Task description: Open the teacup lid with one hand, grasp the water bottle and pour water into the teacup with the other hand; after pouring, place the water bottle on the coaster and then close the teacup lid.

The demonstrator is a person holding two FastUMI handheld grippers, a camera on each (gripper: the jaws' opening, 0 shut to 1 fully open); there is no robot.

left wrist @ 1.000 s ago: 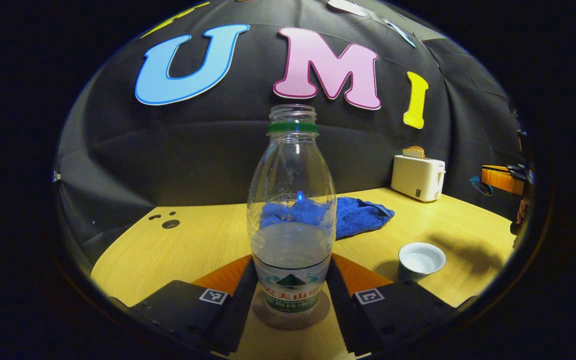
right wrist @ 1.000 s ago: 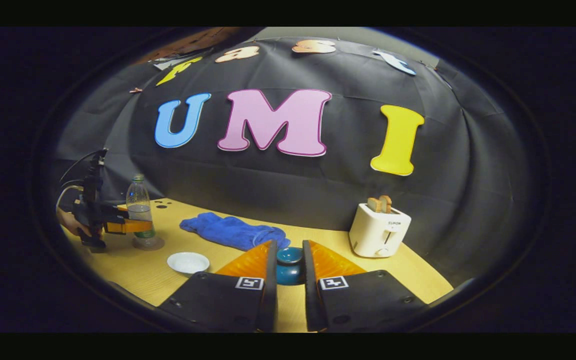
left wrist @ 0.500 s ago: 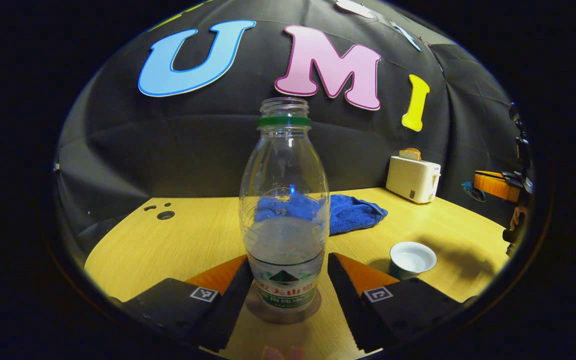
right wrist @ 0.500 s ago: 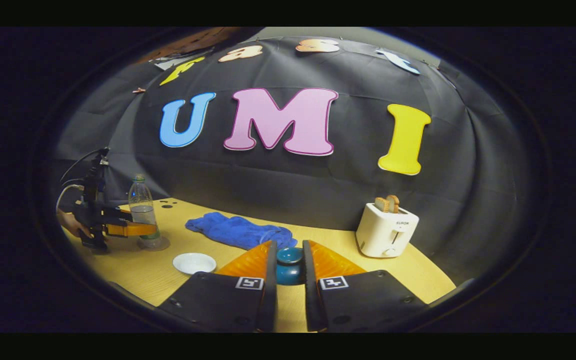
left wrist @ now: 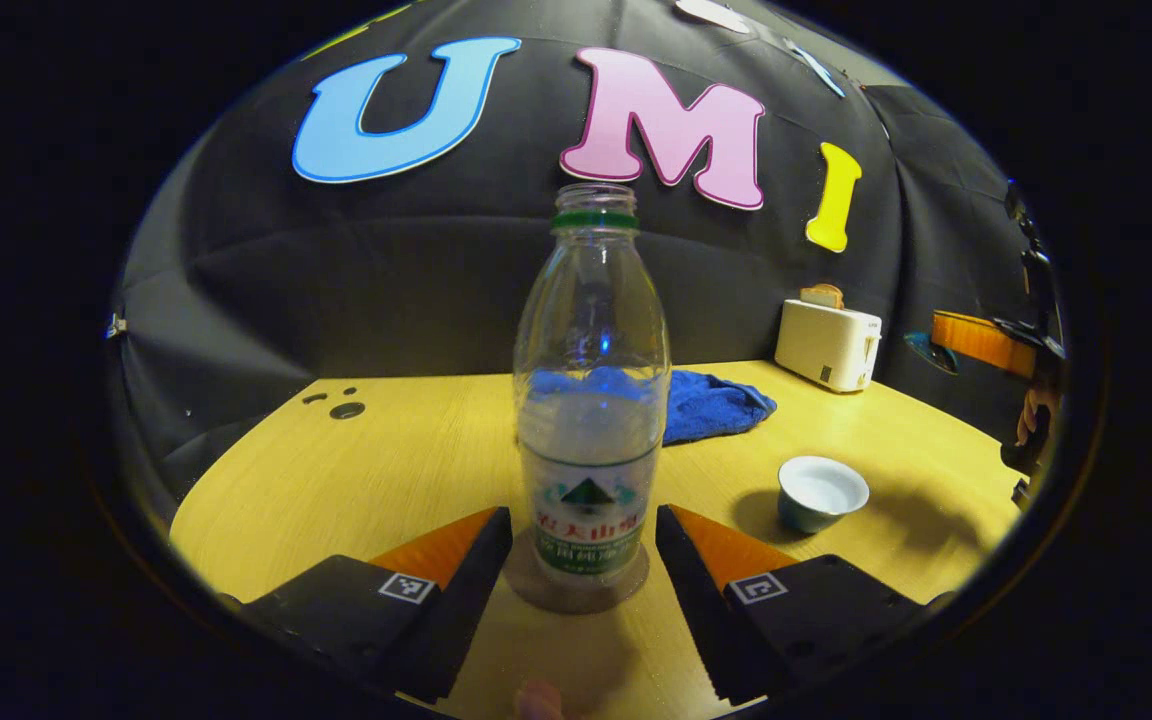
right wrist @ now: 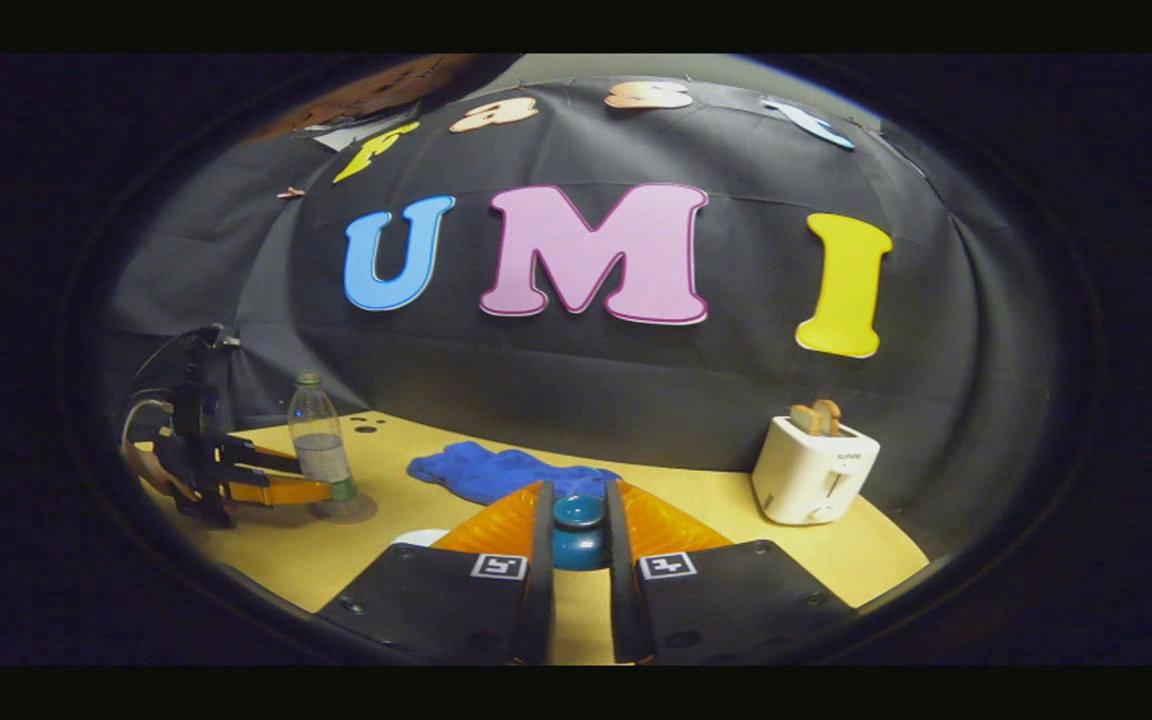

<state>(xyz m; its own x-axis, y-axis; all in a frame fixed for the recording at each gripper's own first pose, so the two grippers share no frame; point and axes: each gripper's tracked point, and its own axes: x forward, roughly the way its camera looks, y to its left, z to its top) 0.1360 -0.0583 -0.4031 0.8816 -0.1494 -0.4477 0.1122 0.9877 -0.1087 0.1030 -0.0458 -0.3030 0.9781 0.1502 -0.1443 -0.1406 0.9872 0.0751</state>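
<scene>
Water bottle [left wrist: 591, 400] upright on coaster [left wrist: 576, 590]; left gripper [left wrist: 584, 540] open, fingers clear of it. Teacup [left wrist: 821, 492] right of bottle, uncovered. Right gripper [right wrist: 579, 535] clamps teacup lid [right wrist: 579, 528].

A wooden table [left wrist: 396, 470] filled the lower frame. On it sat a coaster [left wrist: 576, 592] (under the bottle [left wrist: 591, 400]) at center, a cloth [left wrist: 711, 405] behind, a cup [left wrist: 821, 492] lower right, and a toaster [left wrist: 828, 343] at right.

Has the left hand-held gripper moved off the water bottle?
Yes. The left hand-held gripper has opened and drawn back from the water bottle, which stands on its coaster.
</scene>
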